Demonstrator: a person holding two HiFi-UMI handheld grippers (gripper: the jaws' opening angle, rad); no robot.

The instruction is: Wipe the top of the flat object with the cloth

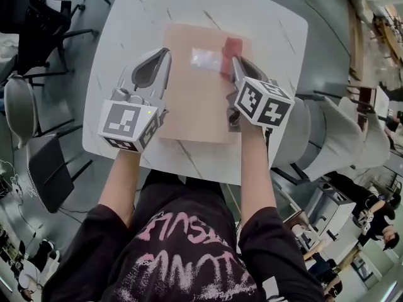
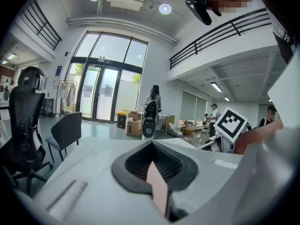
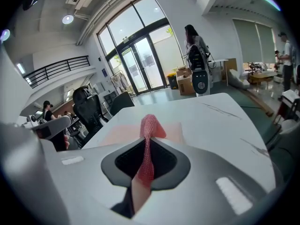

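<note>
From the head view, my left gripper (image 1: pixel 162 58) lies at the left edge of the flat board (image 1: pixel 195 99), a pinkish-tan sheet resting flat in the middle of the white table (image 1: pixel 145 5). My right gripper (image 1: pixel 236 63) sits on the board's right side, with the red cloth (image 1: pixel 232 48) bunched at its tip near the board's far right corner. A pale shiny patch (image 1: pixel 206 57) shows on the board just left of the cloth. A dark chair (image 1: pixel 38 162) stands off the table's left side and grey chairs (image 1: pixel 334 131) off its right. In the left gripper view, my left gripper (image 2: pixel 153 146) has its jaws closed on the thin edge of the flat board (image 2: pixel 159 191), which stands as a pale pink sliver between them. The table (image 2: pixel 103 146) stretches beyond, the right gripper (image 2: pixel 230 123) shows its marker cube at the right, and a black office chair (image 2: pixel 26 121) stands at the left. In the right gripper view, my right gripper (image 3: pixel 148 146) is clamped on the red cloth (image 3: pixel 149 125). The cloth runs as a narrow strip between the jaws and pokes out past their tips in a small fold. Beyond it I see the flat board (image 3: pixel 122 134) lying on the table (image 3: pixel 215 116).
</note>
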